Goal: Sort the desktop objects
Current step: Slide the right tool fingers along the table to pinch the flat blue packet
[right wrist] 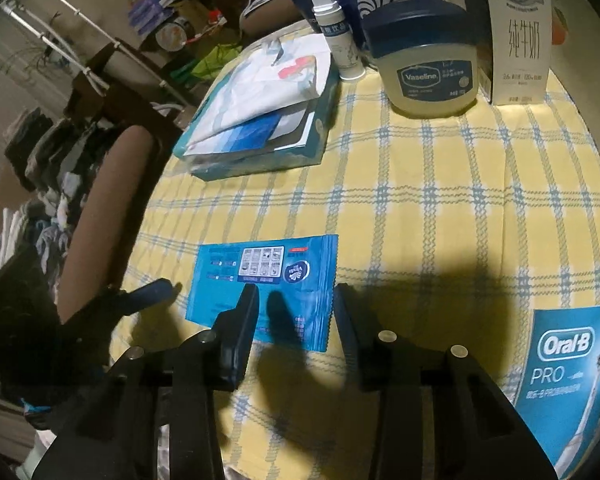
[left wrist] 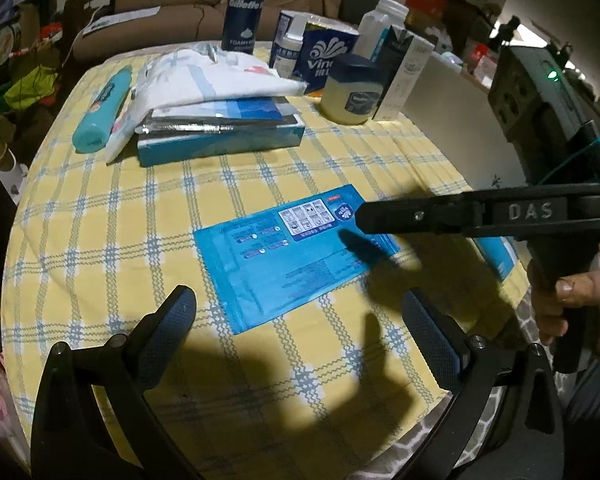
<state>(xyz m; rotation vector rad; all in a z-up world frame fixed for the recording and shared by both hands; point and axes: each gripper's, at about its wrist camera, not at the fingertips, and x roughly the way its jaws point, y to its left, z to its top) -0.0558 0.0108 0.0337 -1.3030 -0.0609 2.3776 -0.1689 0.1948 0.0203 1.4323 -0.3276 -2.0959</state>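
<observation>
Both views downward, sharing blue packet [left wrist: 296,256].

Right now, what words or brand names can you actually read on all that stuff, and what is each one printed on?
"Gillette", "FOAMY": dark shaving foam can.
"Vaseline": jar with a dark lid.
"Oral-B", "PRO": blue toothbrush box.
"纯牛奶": white milk carton.
"Vin...", cut off: blue tissue pack.
"DAS": right gripper, on its finger.
Flat blue packet: print too small to read.
Small white bottle: label blurred.
</observation>
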